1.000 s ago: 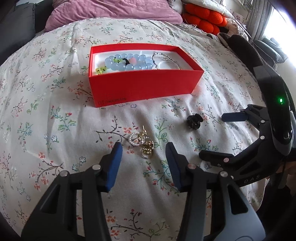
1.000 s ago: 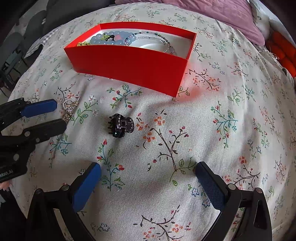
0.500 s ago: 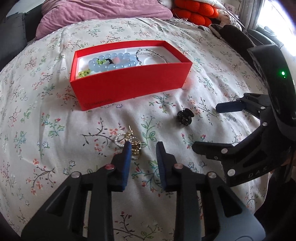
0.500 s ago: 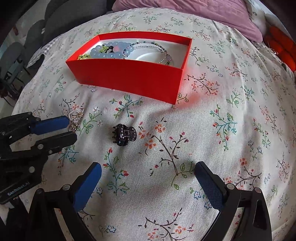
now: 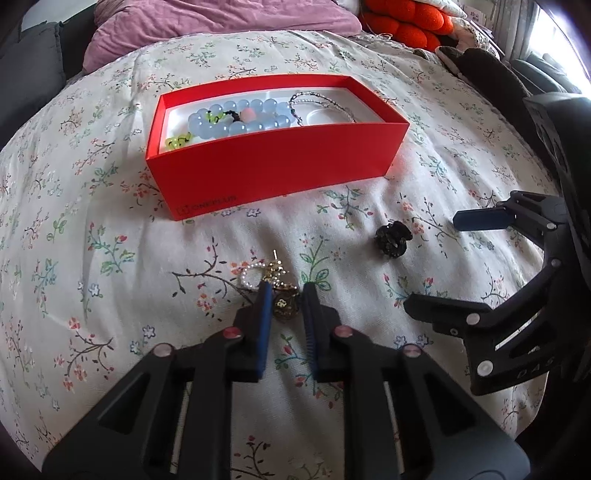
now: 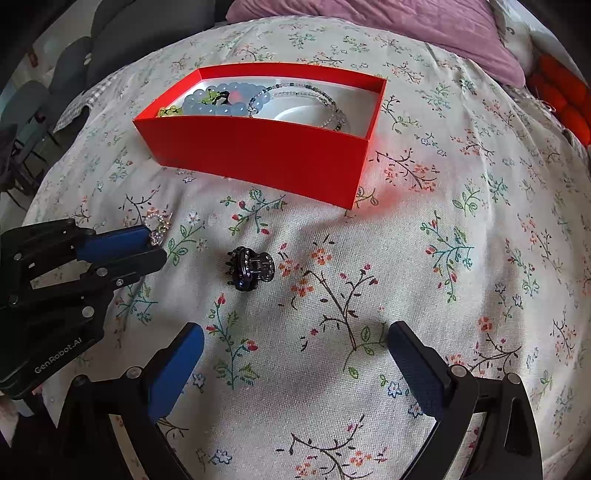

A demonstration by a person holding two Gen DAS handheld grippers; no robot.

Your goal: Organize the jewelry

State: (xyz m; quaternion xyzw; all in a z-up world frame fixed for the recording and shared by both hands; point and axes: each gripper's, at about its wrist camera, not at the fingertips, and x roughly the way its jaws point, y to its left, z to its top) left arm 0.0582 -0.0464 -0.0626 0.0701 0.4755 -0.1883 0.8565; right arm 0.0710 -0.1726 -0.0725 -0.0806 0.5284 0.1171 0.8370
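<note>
The left gripper point(image 5: 284, 295) is down on the floral bedspread point(image 5: 92, 258), its blue pads drawn close around a small gold-and-dark trinket point(image 5: 283, 304); from the left wrist view the pads look pressed against its sides, so it has hold of the piece. Just beyond the fingertips a pearl ring loop point(image 5: 252, 275) and a gold stud point(image 5: 276, 264) lie tangled with that trinket on the cloth. In the right wrist view the same cluster point(image 6: 157, 225) peeks out at the tip of the left gripper point(image 6: 147, 245).

The right gripper point(image 6: 295, 354) hangs wide open over the bedspread point(image 6: 461, 258), nothing between its fingers. Ahead of it, well clear of both pads, sits a black hair claw clip point(image 6: 250, 267) studded with small stones; the left wrist view shows that clip point(image 5: 393, 240) between the two grippers, nearer the right gripper point(image 5: 443, 258).

Further back rests the red box point(image 5: 273, 173), open-topped. Inside, a pale blue bead bracelet point(image 5: 236, 118) fills the left part with a yellow-green charm point(image 5: 179, 140) by it, and a thin beaded chain point(image 5: 321, 103) curls at the right. A purple pillow point(image 5: 221, 22) lies behind, beside an orange cushion point(image 5: 402, 18).
</note>
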